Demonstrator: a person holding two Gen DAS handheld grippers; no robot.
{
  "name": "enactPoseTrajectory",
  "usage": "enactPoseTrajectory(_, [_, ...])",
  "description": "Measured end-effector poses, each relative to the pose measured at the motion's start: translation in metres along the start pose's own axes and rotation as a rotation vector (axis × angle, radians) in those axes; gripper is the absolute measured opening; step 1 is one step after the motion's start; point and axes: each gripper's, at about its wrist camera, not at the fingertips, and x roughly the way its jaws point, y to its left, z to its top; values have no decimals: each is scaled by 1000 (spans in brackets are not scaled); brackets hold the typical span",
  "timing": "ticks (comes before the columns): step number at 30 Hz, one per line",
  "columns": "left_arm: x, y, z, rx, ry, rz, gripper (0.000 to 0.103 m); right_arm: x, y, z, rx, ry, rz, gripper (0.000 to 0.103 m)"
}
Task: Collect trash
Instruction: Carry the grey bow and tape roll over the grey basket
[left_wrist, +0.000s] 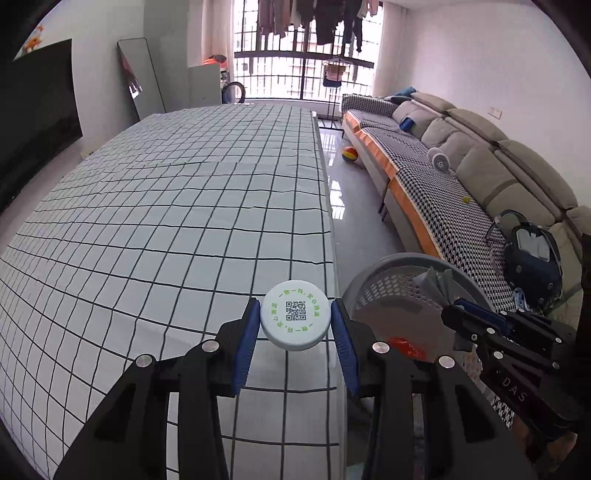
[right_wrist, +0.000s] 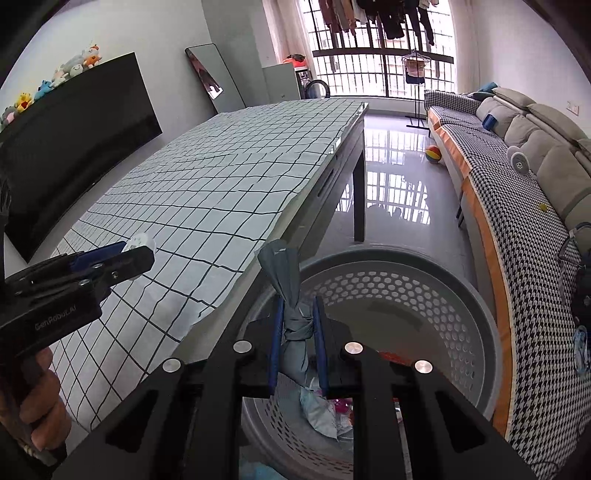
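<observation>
Both grippers hold trash at the table's edge, beside the basket.

The left gripper (left_wrist: 295, 325) is part-way open, its 2 blue pads clamped on a round white lid (left_wrist: 294, 319) printed with a green code, above the checked tablecloth (left_wrist: 177, 221). To its right, the right gripper (right_wrist: 298, 332) is squeezed fully tight on the knotted neck of a grey bag (right_wrist: 291, 306), hanging over the perforated grey basket (right_wrist: 436, 291), which holds scraps beneath it.
</observation>
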Motion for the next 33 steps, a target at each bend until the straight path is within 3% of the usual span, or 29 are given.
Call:
enactPoseTrajectory(7, [-13,-28,-3,51,-23,-4,39,-11,-35,-19,60,6,-40,16])
enactPoseTrajectory(17, [-2,-80,-5,95,-18,5,39,-30,-75,-36,116,-34,-36,16])
enactPoseTrajectory(33, [47,-102,-20,91,107,28,40,-10,-108,-55,143,31,-29,16])
